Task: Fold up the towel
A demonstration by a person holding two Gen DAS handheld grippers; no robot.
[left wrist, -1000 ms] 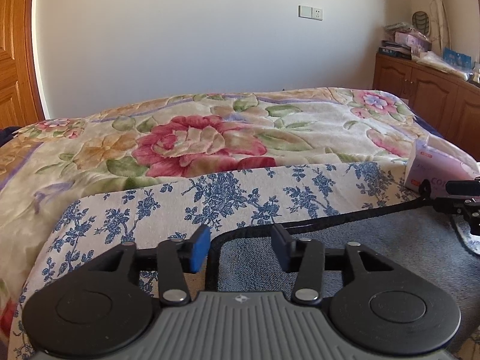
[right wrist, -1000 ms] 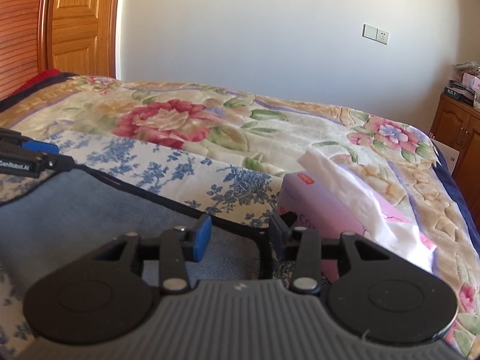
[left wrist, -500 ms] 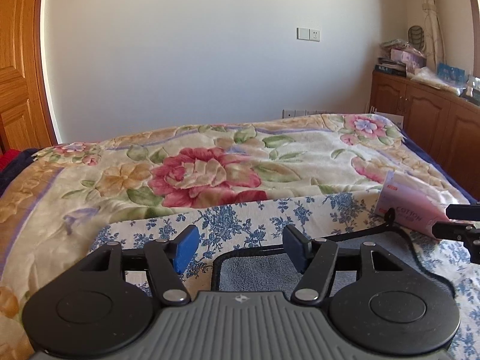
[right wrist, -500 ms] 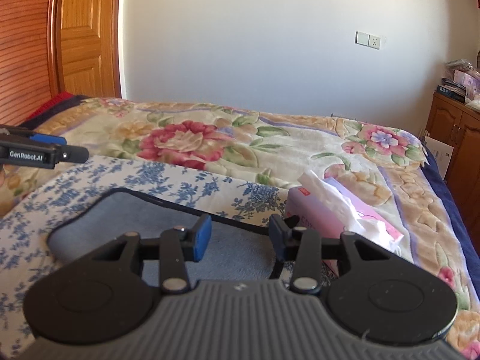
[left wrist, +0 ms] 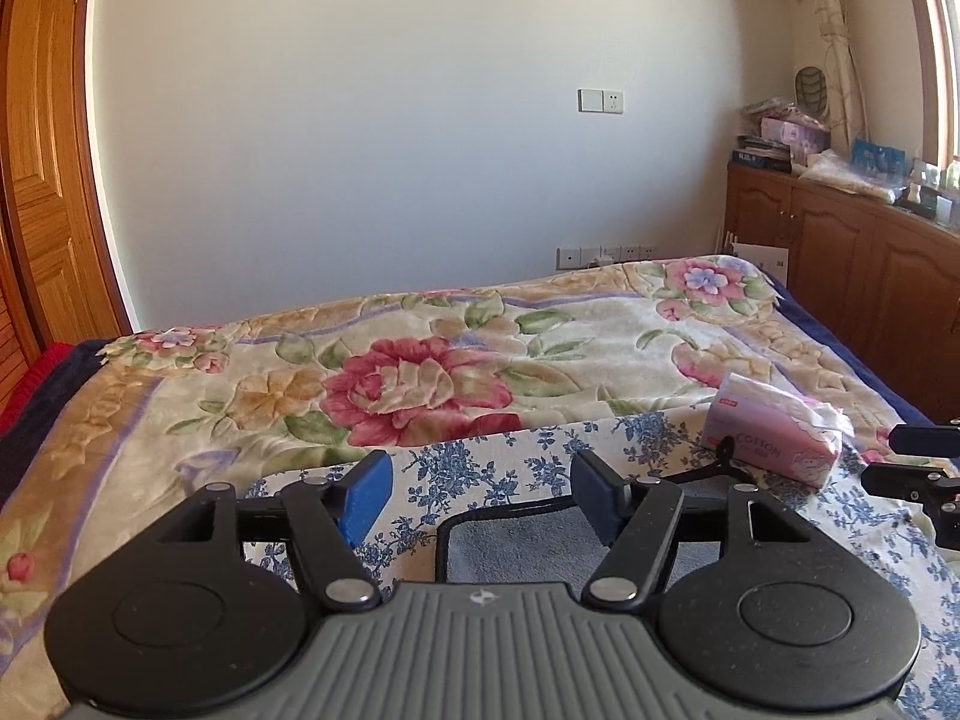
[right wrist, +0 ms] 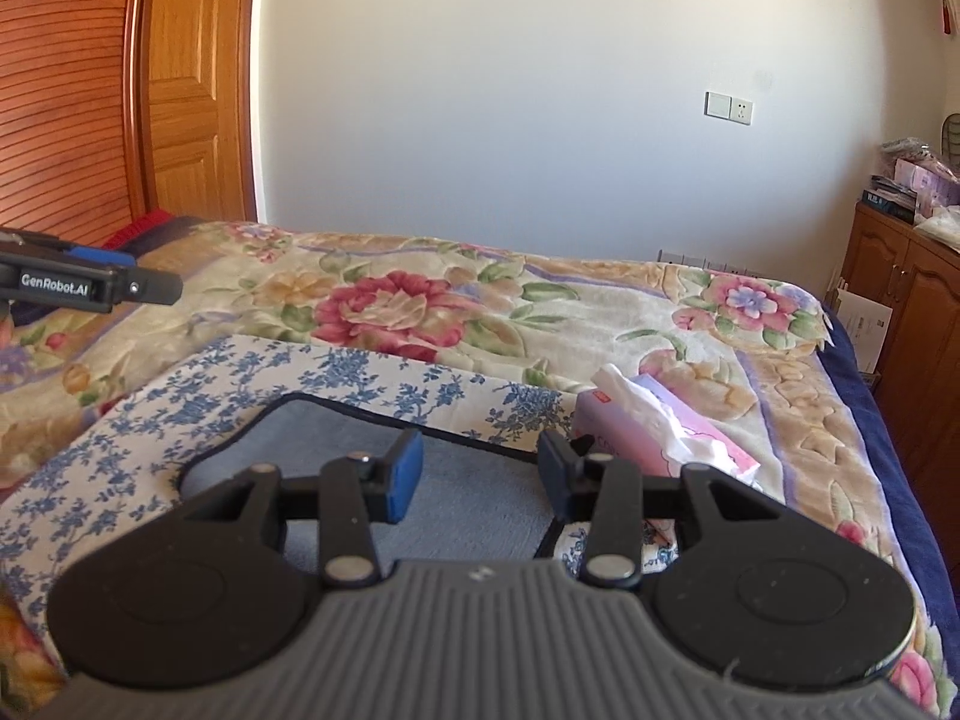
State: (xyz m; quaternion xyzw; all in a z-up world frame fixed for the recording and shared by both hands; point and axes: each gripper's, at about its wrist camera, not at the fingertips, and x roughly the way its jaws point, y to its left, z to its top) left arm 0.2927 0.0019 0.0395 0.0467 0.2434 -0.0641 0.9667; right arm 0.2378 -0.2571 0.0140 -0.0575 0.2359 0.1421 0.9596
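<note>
A grey-blue towel with a dark edge (right wrist: 480,498) lies flat on a blue-flowered white cloth (right wrist: 198,402) on the bed. It also shows in the left wrist view (left wrist: 522,546). My left gripper (left wrist: 480,495) is open and empty, raised above the towel's left end. My right gripper (right wrist: 477,471) is open and empty, raised above the towel's right end. The left gripper shows at the left edge of the right wrist view (right wrist: 90,285). The right gripper shows at the right edge of the left wrist view (left wrist: 918,468).
A pink tissue pack (left wrist: 774,441) lies on the cloth by the towel's right end, also in the right wrist view (right wrist: 672,432). The bed has a floral blanket (left wrist: 420,372). A wooden cabinet (left wrist: 870,276) stands at the right, a wooden door (right wrist: 192,90) at the left.
Both grippers have lifted up and back from the towel's far edge. Their jaws have spread wider. The towel lies flat and free of both.
</note>
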